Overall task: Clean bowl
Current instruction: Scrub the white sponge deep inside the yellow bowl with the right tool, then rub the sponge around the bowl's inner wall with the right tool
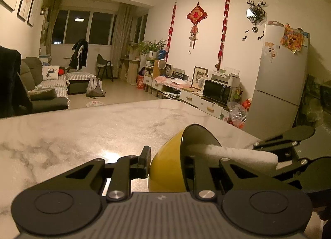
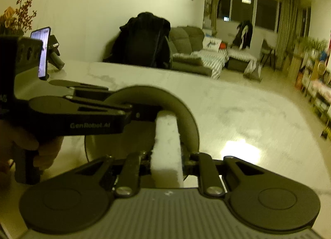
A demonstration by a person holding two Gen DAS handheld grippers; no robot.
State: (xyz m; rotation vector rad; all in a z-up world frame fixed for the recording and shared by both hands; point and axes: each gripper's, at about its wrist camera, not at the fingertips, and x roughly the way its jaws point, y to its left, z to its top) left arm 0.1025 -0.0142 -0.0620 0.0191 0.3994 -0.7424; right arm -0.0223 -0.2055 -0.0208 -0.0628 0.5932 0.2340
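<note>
The bowl (image 1: 167,164) is tipped on its side above the table (image 1: 82,131), yellow outside and dark inside, its mouth facing toward three o'clock in the left wrist view. The left claw (image 1: 165,162) pinches the bowl's wall: one finger lies against the yellow outside at nine o'clock, the other reaches inside the rim. So that claw is closed on the bowl.

The sponge (image 1: 233,153), a long pale block, is clamped in the right claw (image 2: 167,162), whose jaws are squeezed tight on its near end. Its long axis runs straight out along the fingers, toward twelve o'clock in the right wrist view, and its far end pokes into the bowl's mouth (image 2: 144,102). From the left wrist view the same block enters from three o'clock and points toward nine.

The coming stroke looks to hinge on this: the sponge's axis lies roughly along the bowl's opening axis, so its tip meets the inner wall. Whether the tip already presses the bottom cannot be told. The right claw does the wiping; the left only steadies.
</note>
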